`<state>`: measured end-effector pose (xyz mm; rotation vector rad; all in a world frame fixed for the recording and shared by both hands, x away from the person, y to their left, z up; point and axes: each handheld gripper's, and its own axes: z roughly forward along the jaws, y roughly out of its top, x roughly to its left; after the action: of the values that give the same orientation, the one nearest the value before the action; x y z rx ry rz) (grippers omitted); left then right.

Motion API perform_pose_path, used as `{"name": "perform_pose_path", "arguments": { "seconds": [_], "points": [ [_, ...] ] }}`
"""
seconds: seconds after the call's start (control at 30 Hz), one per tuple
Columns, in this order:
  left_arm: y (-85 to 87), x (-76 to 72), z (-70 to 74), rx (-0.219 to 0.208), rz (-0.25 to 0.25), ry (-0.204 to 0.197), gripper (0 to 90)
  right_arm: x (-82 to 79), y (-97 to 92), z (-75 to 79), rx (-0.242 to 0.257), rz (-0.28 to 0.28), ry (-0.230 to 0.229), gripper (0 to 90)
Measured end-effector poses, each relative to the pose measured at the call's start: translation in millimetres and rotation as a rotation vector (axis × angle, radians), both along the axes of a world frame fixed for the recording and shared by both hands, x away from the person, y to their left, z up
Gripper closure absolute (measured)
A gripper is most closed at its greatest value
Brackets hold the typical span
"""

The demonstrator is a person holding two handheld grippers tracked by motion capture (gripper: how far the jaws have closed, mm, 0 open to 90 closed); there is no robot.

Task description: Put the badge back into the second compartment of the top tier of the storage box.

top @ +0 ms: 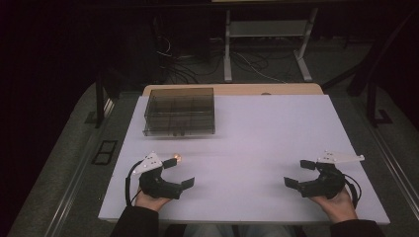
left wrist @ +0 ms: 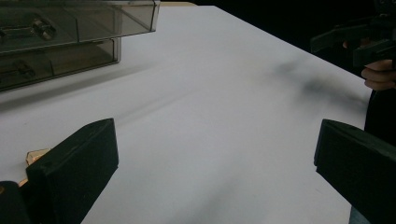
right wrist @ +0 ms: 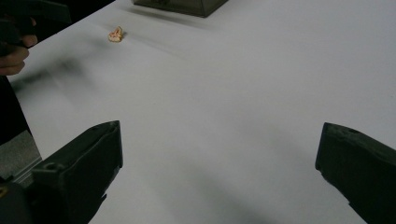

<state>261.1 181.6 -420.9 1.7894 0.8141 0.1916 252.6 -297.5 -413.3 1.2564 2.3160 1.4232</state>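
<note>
Start of pickup: left gripper [top: 179, 173] and right gripper [top: 296, 173] both wide, empty; small orange piece [top: 178, 158] at twelve o'clock of left gripper, beside its far jaw; next, likely close on it, drawer box [top: 180, 111] beyond.

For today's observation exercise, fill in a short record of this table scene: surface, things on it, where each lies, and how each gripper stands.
surface: white table
box: smoky clear drawer box, far left of the table, drawers shut
small thing: orange-yellow piece, on the table just beyond the left gripper, apart from the box
left gripper: near left edge, jaws wide open, nothing between them
right gripper: near right edge, jaws wide open, nothing between them
hands: one holds each gripper, low over the table
</note>
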Motion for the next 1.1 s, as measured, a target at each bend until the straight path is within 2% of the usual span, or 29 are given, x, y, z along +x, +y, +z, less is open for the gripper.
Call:
{"name": "perform_pose_path", "arguments": {
  "seconds": [0.13, 0.7, 1.1],
  "points": [
    [0.4, 0.2, 0.1, -0.008, 0.001, 0.0, 0.0, -0.2, 1.9, -0.8, -0.009, 0.007, 0.013, 0.0],
    [-0.3, -0.7, 0.2, 0.003, -0.016, 0.014, 0.0, -0.7, 3.1, -2.5, -0.029, 0.033, 0.014, 0.0],
    [4.1, -3.4, 3.9, 0.019, -0.034, 0.034, 0.0, -2.0, 2.6, -1.6, -0.022, 0.04, 0.027, 0.0]
  ]
}}
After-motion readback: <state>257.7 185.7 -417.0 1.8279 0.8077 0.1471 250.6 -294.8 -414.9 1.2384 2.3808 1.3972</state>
